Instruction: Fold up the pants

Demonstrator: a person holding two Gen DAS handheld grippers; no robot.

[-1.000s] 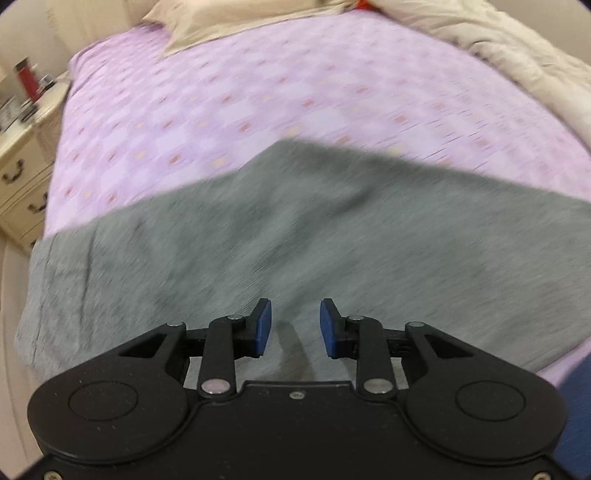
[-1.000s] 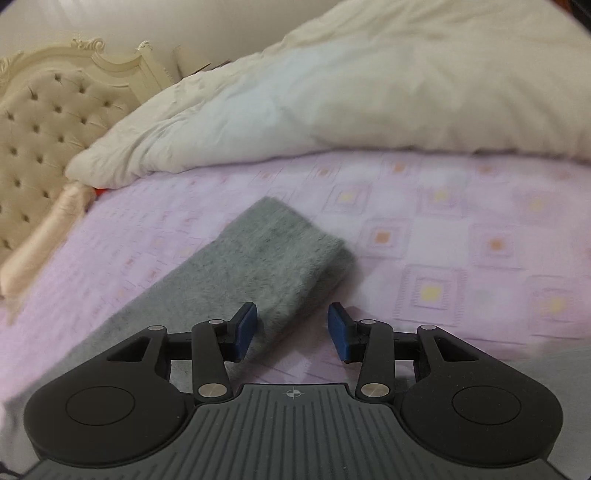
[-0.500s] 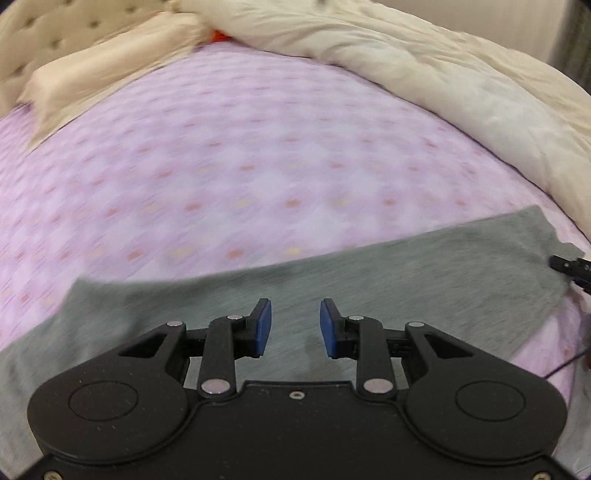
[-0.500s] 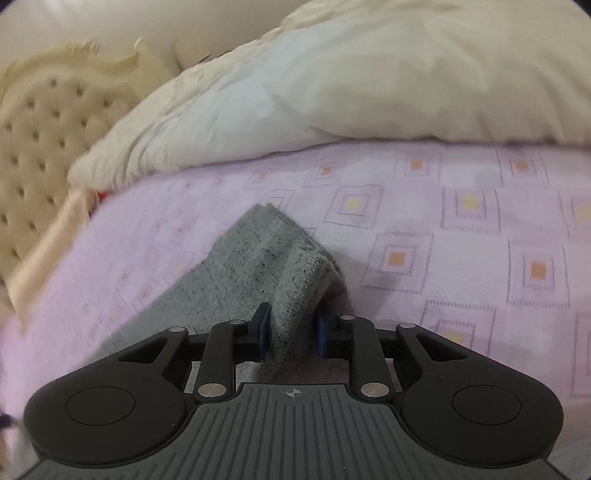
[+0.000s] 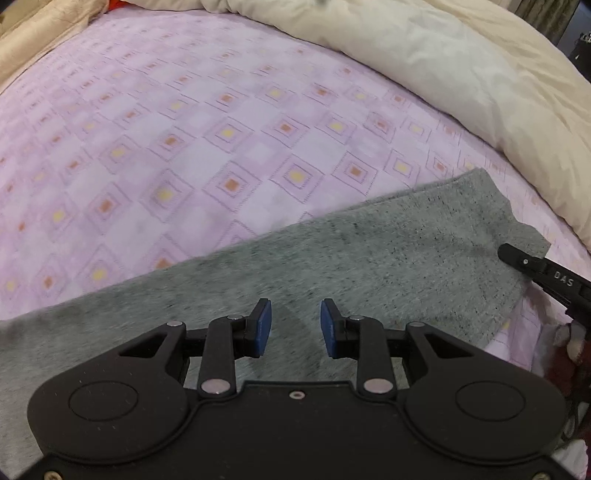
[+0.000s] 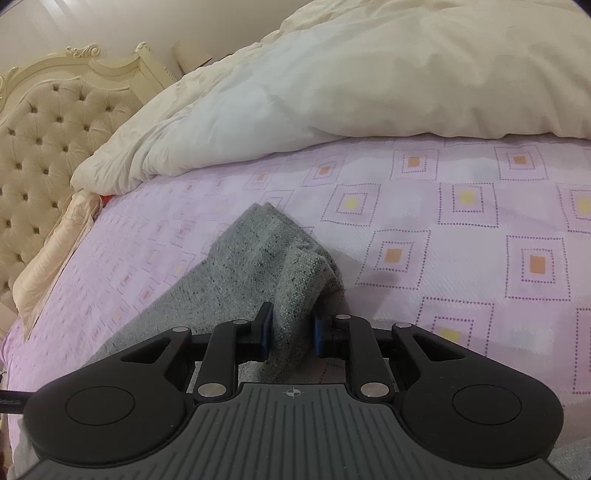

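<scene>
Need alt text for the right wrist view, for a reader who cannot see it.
The right gripper has its jaws shut on the end of grey pants lying on a pink patterned bedsheet. A cream duvet and tufted headboard sit behind.

Pink patterned bedsheet, cream duvet (rumpled), tufted headboard, pale wall

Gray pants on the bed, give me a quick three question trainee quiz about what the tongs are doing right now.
1. True or false: the right tongs are shut on the gray pants.
2. The left tongs are: A open above the pants, B shut on the duvet, C out of view.
3. Fill in: the pants lie on a ___ patterned sheet.

Key: 1 true; 2 A; 3 pink.
</scene>
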